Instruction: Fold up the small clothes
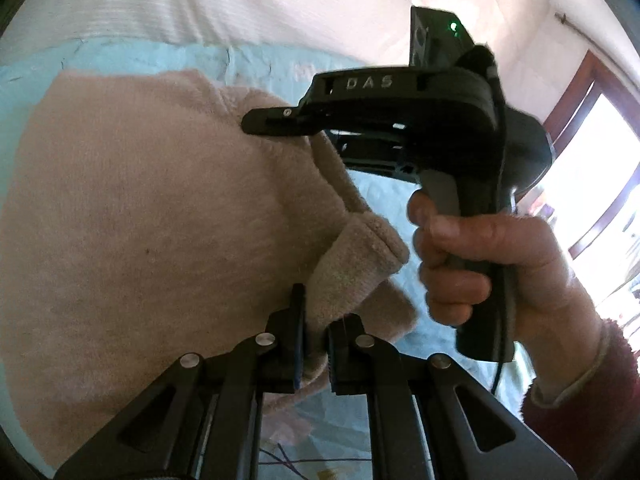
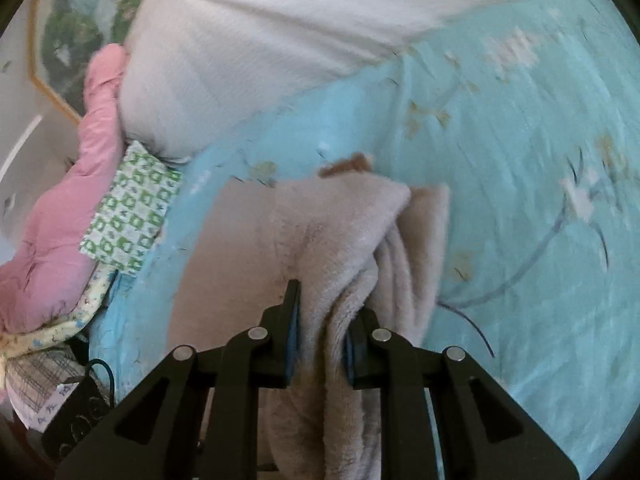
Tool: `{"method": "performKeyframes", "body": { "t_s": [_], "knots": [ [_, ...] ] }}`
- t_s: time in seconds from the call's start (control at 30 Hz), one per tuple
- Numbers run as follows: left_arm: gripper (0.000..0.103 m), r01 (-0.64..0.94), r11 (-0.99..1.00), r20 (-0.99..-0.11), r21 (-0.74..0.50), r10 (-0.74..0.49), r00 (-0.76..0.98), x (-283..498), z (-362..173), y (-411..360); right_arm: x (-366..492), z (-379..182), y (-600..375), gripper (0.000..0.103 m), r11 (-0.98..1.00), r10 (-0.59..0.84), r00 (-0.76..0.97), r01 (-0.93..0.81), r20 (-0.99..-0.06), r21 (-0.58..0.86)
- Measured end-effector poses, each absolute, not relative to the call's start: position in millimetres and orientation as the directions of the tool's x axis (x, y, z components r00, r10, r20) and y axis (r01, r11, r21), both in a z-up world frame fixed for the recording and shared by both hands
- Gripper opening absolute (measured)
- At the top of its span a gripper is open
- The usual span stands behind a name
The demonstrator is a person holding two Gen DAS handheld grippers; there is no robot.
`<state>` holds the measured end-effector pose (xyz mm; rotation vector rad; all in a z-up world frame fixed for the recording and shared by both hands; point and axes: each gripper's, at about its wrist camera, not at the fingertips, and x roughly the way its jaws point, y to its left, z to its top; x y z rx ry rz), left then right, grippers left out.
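A small beige fleece sweater [image 1: 140,220] lies on a light blue floral bedsheet [image 1: 384,196]. My left gripper [image 1: 318,332] is shut on the sweater's sleeve cuff [image 1: 356,256], which sticks up between the fingers. My right gripper [image 1: 276,120] reaches in from the right at the sweater's far edge, held by a hand [image 1: 492,268]. In the right wrist view my right gripper [image 2: 326,320] is shut on a bunched fold of the sweater [image 2: 340,248], with the rest hanging down over the sheet [image 2: 520,160].
A white blanket [image 2: 260,48] lies at the head of the bed. A pink quilted garment [image 2: 68,216] and a green-and-white patterned cloth [image 2: 132,212] lie at the left. A dark object with a cable [image 2: 80,400] sits at lower left. A bright window [image 1: 608,184] is at the right.
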<state>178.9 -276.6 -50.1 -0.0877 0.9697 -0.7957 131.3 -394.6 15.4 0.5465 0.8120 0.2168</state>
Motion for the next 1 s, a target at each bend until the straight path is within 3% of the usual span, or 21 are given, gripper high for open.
{"method": "performKeyframes", "body": {
  "t_s": [0.13, 0.27, 0.33, 0.4, 0.6, 0.77, 1.0],
  "knots": [
    [0.016, 0.563, 0.703, -0.701, -0.434, -0.656, 0.28, 191, -46, -273, 119, 12, -403, 0.021, 0.832, 0.378, 0.694, 0.036, -0.613, 0.553],
    [0.032, 0.562, 0.693, -0.716, -0.451, -0.657, 0.236, 192, -39, -263, 105, 13, -413, 0.036, 0.817, 0.35, 0.698, 0.099, -0.625, 0.568],
    [0.041, 0.562, 0.686, -0.713, -0.461, -0.664, 0.226, 185, -36, -255, 96, 18, -413, 0.057, 0.826, 0.313, 0.709, 0.124, -0.632, 0.55],
    [0.055, 0.552, 0.691, -0.708, -0.466, -0.666, 0.235, 178, -30, -239, 88, 22, -411, 0.07, 0.833, 0.297, 0.724, 0.123, -0.622, 0.54],
    [0.073, 0.491, 0.685, -0.673, -0.537, -0.7, 0.239, 168, -16, -182, 75, 21, -406, 0.071, 0.82, 0.313, 0.722, 0.123, -0.617, 0.559],
    [0.075, 0.382, 0.738, -0.675, -0.557, -0.67, 0.309, 184, -11, -129, 77, 17, -407, 0.077, 0.813, 0.327, 0.703, 0.131, -0.632, 0.567],
    [0.076, 0.303, 0.735, -0.688, -0.606, -0.676, 0.264, 240, -26, -115, 88, 9, -411, 0.081, 0.778, 0.385, 0.679, 0.126, -0.625, 0.616]
  ]
}}
